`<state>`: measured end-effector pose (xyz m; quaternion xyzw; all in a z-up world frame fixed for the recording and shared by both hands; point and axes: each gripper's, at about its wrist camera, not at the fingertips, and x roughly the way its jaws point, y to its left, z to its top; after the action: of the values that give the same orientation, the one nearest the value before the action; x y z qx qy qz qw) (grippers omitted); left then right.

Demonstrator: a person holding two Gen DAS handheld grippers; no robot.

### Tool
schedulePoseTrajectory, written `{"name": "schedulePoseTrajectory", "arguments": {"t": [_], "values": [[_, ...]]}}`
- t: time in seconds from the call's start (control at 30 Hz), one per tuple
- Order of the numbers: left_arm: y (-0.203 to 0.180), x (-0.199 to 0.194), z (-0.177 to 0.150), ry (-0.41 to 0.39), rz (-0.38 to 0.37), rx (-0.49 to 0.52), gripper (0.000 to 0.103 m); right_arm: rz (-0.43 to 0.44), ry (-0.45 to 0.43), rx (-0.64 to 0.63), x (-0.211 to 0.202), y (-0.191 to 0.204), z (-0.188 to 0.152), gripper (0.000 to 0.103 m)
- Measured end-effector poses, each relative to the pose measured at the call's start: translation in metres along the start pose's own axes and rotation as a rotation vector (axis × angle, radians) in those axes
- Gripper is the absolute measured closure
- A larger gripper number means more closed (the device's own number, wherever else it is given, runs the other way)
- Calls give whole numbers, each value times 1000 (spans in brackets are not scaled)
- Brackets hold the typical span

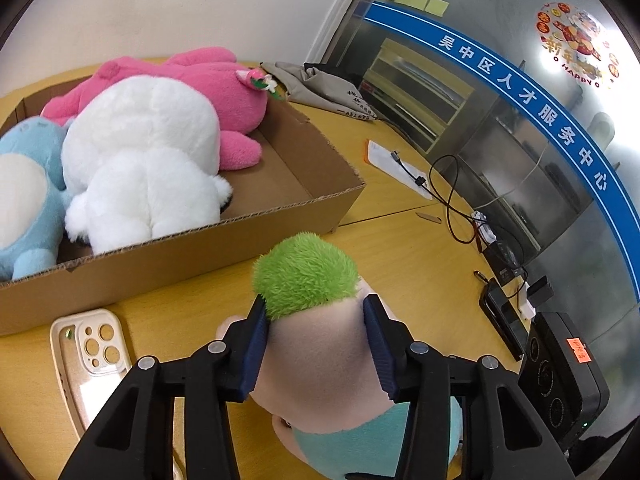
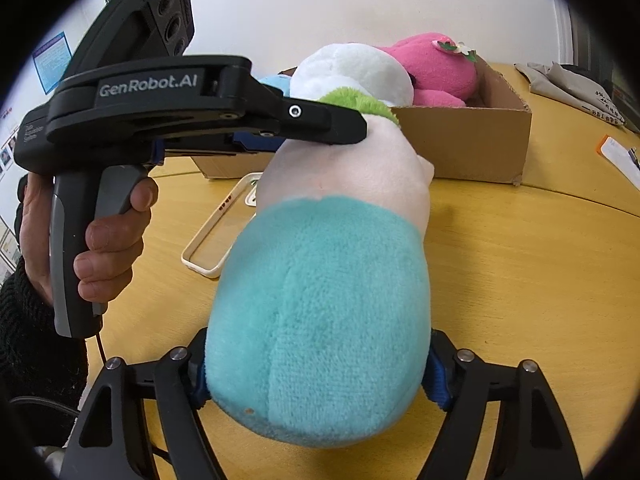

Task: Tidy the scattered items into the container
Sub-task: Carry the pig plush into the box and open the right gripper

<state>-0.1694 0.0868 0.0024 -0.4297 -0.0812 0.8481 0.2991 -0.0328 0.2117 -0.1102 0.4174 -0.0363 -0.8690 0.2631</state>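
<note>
A plush doll with green hair, a pale pink head and a teal body is held by both grippers just above the wooden table, in front of the cardboard box. My left gripper is shut on the doll's head, its blue pads pressing either side just below the hair. My right gripper is shut on the teal lower body. In the right wrist view the left gripper's finger lies across the head. The box holds a pink plush, a white plush and a blue plush.
A beige phone case lies on the table left of the doll. To the right are a dark phone, a black device and cables. A grey cloth bag lies behind the box. A person's hand grips the left handle.
</note>
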Motion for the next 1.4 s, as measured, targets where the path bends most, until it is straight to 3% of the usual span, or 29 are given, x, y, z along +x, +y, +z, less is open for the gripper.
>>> {"name": "schedulePoseTrajectory", "arguments": {"t": [0.23,0.43,0.53,0.63,0.7,0.8,0.83,0.9,0.97,1.07,1.23,1.4], "values": [[-28,-25,50,-114,-1,86,54,-13,-111,-33,-29,-8,36,26],[-33,-37,143,-277,36,147,53,-46,-236,-132,-44,-29,126,26],[-20,-20,188,-309,43,143,53,-63,-298,-178,-34,-49,175,26],[4,22,216,-269,60,116,52,-75,-311,-184,-9,-75,202,26],[23,63,220,-185,81,83,52,-64,-274,-149,21,-97,210,26],[43,120,204,-43,124,69,53,-102,-127,-85,69,-121,197,25],[50,133,197,-30,123,61,53,-126,-92,-87,78,-123,190,23],[55,137,188,-34,66,38,52,-206,-83,-158,78,-109,181,22],[52,136,187,-26,57,52,52,-250,-58,-158,73,-101,181,19],[45,141,187,-6,96,81,50,-209,-47,-87,56,-105,182,19],[42,139,184,-12,124,70,46,-167,-125,-15,24,-94,177,21],[40,100,177,-92,214,-2,24,-171,-141,16,3,-79,159,21]]}}
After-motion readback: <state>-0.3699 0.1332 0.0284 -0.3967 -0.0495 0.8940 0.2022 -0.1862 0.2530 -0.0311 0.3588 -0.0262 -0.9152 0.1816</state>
